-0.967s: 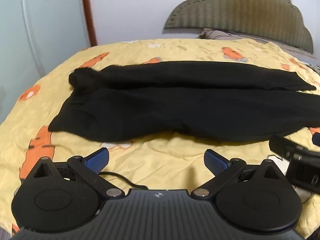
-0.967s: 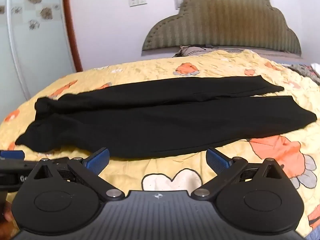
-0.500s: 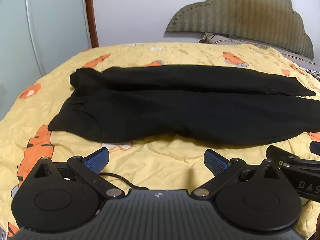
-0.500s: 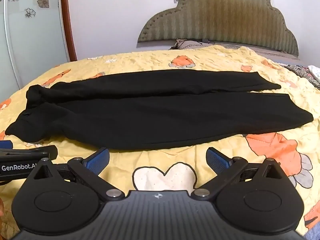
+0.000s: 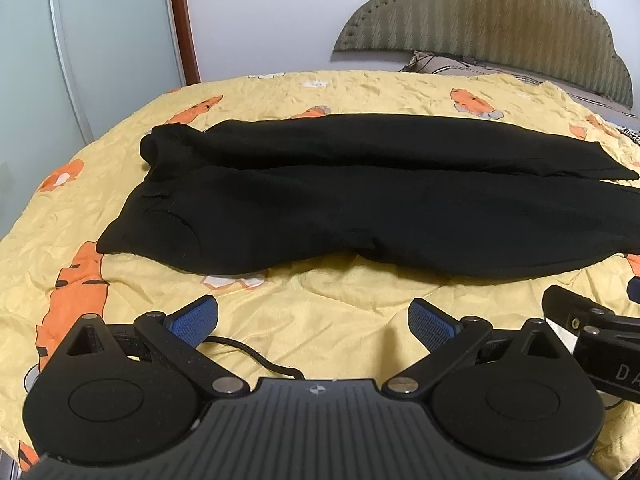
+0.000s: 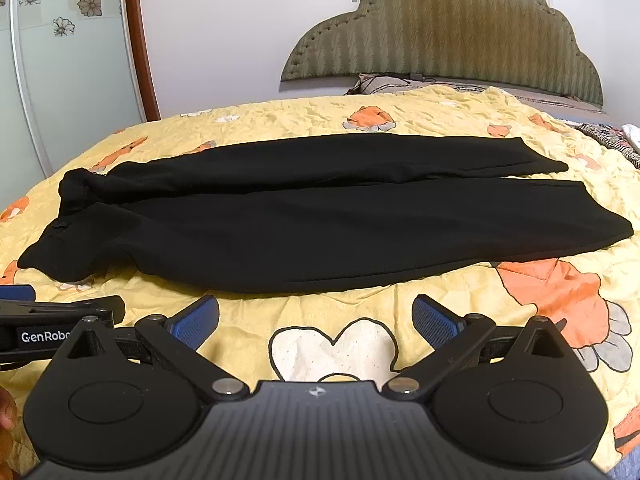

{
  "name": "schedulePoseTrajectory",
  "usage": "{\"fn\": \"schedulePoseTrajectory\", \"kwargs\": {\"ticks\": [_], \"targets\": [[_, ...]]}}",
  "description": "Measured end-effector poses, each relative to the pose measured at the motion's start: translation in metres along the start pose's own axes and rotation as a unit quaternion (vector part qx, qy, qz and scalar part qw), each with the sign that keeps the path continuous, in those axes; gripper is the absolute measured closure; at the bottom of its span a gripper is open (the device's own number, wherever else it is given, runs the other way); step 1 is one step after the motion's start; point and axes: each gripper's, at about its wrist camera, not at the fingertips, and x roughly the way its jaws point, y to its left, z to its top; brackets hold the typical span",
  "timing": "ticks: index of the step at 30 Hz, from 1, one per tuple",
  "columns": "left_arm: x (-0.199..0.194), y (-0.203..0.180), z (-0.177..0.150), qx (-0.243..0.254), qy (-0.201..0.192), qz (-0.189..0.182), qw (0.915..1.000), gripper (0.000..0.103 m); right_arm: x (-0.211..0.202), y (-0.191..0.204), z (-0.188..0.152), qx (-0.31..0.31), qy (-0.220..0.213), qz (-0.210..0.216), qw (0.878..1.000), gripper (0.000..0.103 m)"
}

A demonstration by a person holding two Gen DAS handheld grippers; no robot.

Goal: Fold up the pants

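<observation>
Two grippers held low over the bed, black pants spread out beyond them.

The left gripper [image 5: 312, 318] and the right gripper [image 6: 316, 316] are held side by side above the yellow bedspread [image 6: 332, 354], fingers spread wide, nothing pinched. Just past them the black pants [image 6: 320, 224] are laid flat, waist to the left, legs to the right. Farther back a padded headboard [image 6: 444, 36] is seen.
</observation>
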Motion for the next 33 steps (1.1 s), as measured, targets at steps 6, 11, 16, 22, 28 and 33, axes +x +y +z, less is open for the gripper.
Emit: {"fn": "schedulePoseTrajectory", "kwargs": {"ticks": [6, 11, 16, 22, 28, 33], "targets": [[0.032, 0.002, -0.012, -0.005, -0.004, 0.011, 0.9999, 0.001, 0.000, -0.001, 0.001, 0.002, -0.002, 0.003, 1.000, 0.000], [0.036, -0.001, -0.012, -0.004, 0.002, 0.017, 0.9998, 0.001, 0.001, 0.000, 0.001, 0.004, -0.001, 0.007, 1.000, 0.000], [0.037, -0.003, -0.013, -0.004, 0.009, 0.022, 0.9997, 0.001, 0.001, 0.002, 0.000, 0.001, -0.001, 0.009, 1.000, 0.000], [0.040, -0.002, -0.013, -0.005, 0.015, 0.022, 0.9996, 0.001, 0.001, 0.003, 0.000, -0.001, -0.001, 0.011, 1.000, 0.000], [0.041, -0.003, -0.013, -0.001, 0.016, 0.030, 0.9994, 0.001, 0.000, 0.004, 0.000, -0.002, -0.002, 0.013, 1.000, 0.000], [0.042, -0.002, -0.013, -0.004, 0.022, 0.033, 0.9992, 0.001, -0.001, 0.005, 0.000, -0.004, -0.004, 0.013, 1.000, 0.000]]}}
